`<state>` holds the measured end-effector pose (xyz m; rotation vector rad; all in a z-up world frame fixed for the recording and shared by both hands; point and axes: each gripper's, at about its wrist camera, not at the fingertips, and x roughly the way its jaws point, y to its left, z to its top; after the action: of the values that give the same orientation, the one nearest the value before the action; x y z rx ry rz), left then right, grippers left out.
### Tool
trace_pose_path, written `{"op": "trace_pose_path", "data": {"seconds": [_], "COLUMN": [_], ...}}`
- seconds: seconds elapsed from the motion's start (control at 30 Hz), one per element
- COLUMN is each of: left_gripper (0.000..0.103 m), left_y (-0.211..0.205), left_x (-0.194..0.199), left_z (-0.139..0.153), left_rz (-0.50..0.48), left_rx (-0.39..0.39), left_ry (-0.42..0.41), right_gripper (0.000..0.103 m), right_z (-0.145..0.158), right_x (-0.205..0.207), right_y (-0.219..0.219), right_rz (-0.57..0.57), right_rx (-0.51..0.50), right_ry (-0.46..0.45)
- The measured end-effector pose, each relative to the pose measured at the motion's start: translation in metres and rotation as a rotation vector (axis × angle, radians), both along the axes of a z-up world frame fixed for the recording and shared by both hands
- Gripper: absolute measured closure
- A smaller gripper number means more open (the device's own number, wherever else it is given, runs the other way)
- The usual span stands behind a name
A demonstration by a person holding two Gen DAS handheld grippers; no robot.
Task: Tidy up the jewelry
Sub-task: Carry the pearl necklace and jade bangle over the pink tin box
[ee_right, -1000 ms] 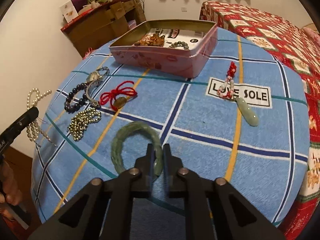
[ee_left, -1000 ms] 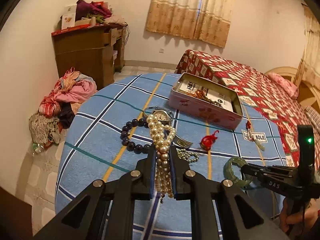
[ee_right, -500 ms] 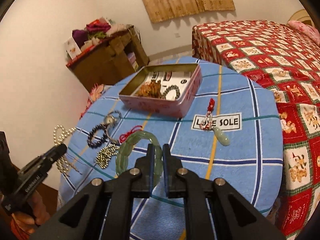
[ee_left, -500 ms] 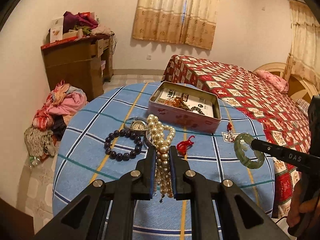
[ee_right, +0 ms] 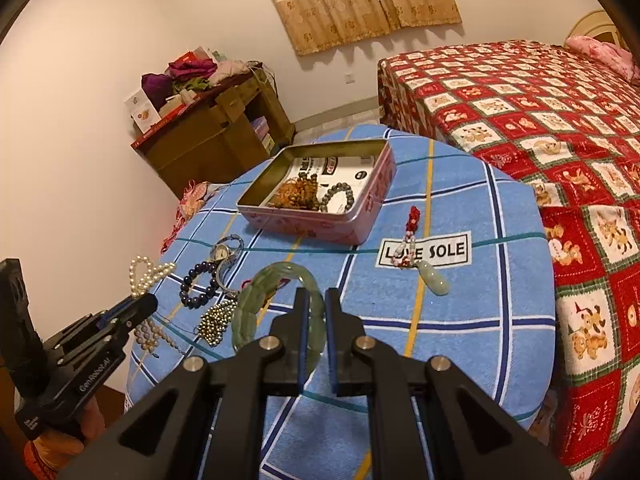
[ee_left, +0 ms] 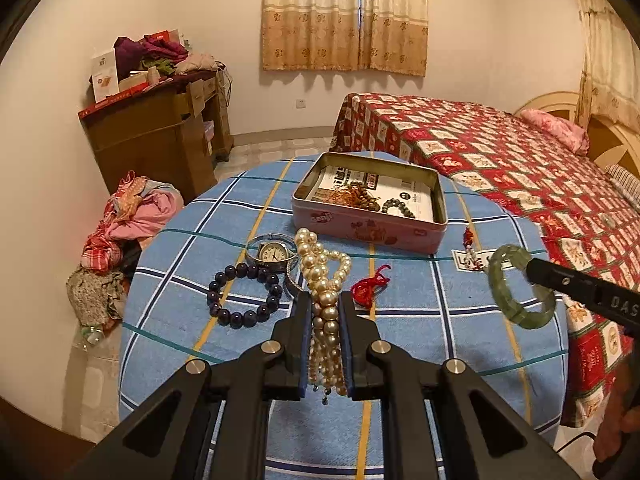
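My left gripper (ee_left: 325,300) is clamped on the pearl necklace (ee_left: 326,276); the strands run down the gap between both pads, loops poking out past the tips, loose ends hanging at the rear; it is held above the blue checked tablecloth (ee_left: 420,312); my right gripper (ee_right: 316,296) is closed on the green jade bangle (ee_right: 256,300), its rim pinched between the pads, the ring standing out to the left of the fingers, clear of the cloth; the open pink tin (ee_right: 320,196) sits farther back on the table, beads already inside.
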<state>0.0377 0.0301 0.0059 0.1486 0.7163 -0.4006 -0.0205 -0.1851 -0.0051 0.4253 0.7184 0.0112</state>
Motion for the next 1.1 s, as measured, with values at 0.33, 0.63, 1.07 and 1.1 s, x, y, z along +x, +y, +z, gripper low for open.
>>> {"op": "trace_pose_path", "data": {"seconds": [0.33, 0.63, 1.07, 1.1], "left_gripper": [0.091, 0.091, 0.091, 0.091], "left_y": [-0.014, -0.022, -0.033, -0.036], "left_x": [0.012, 0.021, 0.049, 0.055], "left_z": [-0.003, -0.002, 0.006, 0.008], "left_rz": [0.052, 0.054, -0.018, -0.026], "left_rx": [0.100, 0.114, -0.004, -0.018], "left_ry": [-0.006, -0.005, -0.009, -0.015], "right_gripper": [0.092, 0.092, 0.092, 0.092], "right_z": [0.008, 0.014, 0.035, 0.038], "right_x": [0.003, 0.008, 0.045, 0.052], "right_y": [-0.004, -0.007, -0.016, -0.018], "right_rz": [-0.011, -0.013, -0.013, -0.016], "right_rx": [0.006, 0.012, 0.014, 0.011], "right_ry": [-0.018, -0.033, -0.094, -0.105]}}
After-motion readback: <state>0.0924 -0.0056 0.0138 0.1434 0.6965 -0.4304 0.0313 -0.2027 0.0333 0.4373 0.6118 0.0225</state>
